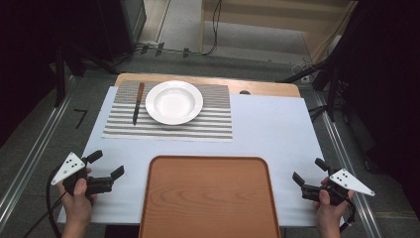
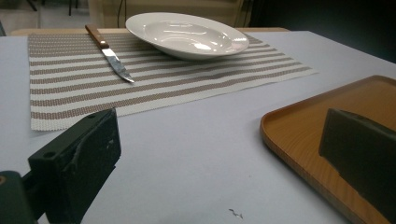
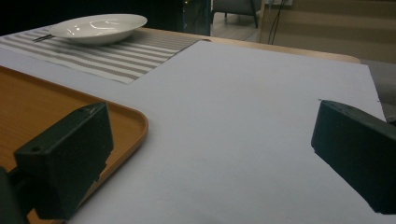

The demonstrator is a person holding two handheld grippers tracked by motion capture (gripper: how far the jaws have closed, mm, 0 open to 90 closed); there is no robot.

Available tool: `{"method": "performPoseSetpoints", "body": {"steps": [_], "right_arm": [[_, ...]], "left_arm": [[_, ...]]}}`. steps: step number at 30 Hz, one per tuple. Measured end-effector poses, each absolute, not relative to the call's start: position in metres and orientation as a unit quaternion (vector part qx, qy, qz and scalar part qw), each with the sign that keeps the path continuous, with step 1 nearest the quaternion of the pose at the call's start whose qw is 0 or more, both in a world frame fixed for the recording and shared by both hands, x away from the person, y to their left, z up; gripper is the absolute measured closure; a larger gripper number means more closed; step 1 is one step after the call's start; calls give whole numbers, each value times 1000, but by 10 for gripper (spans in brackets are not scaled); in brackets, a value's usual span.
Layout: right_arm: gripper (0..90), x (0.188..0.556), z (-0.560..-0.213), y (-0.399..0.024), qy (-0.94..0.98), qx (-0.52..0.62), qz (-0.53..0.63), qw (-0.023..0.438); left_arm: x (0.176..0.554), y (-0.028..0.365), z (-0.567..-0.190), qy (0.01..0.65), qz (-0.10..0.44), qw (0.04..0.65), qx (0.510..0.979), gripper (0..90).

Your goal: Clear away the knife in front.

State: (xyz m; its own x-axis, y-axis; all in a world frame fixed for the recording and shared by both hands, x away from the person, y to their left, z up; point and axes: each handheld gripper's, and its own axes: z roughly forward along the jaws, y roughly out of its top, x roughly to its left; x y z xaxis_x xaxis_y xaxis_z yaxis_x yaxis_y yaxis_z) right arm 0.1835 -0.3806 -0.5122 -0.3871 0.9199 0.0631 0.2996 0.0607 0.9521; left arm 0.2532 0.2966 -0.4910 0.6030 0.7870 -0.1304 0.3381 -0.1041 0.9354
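- The counter [image 1: 277, 129], covered by a pale sheet, carried everything; the person stood at its near edge with one pair of tongs in each hand.
- A wooden tray [image 1: 210, 198] lay empty at the near edge, squarely between the two hands.
- A striped placemat [image 1: 213, 121] lay on the far left part of the counter, well beyond the tray.
- A white plate [image 1: 174, 102] sat on the placemat, a little left of the counter's middle.
- A knife [image 1: 137, 103] lay on the placemat just left of the plate, close beside its rim, though I could not tell whether they touched. Its long axis ran away from the person: wooden handle at the far end, blade tip at the near end.
- The plate and knife lay forward of both hands, well apart from each. The left tongs [image 1: 105, 169] were nearer to both; from there the knife lay almost straight ahead and the plate ahead and to the right. From the right tongs [image 1: 308, 171] they lay ahead and far to the left, across the tray.
- Both tongs stood wide, jaws well parted, holding nothing and touching nothing; each hung just above the pale sheet beside the tray, the left at the tray's left edge, the right at its right.
- I judged that any reach for the knife would fall to the left hand.
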Motion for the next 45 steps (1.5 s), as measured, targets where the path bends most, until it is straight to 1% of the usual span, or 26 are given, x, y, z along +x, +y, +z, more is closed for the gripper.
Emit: {"method": "performPoseSetpoints", "body": {"steps": [8,15,22,32,39,45], "right_arm": [[0,181,-511,-381,662,460,508,304],[0,180,-511,-379,663,461,506,304],[0,181,-513,-377,666,460,502,305],[0,181,-513,-378,663,458,508,304],[0,180,-514,-378,662,458,509,305],[0,180,-514,-378,664,453,510,306]], "left_arm": [[253,293,-481,394,209,538,715,0],[250,283,-462,389,217,545,711,0],[256,275,-445,384,228,539,714,0],[279,265,-426,377,234,539,716,0],[300,258,-413,377,222,545,715,0],[318,250,-407,376,227,534,722,0]]}}
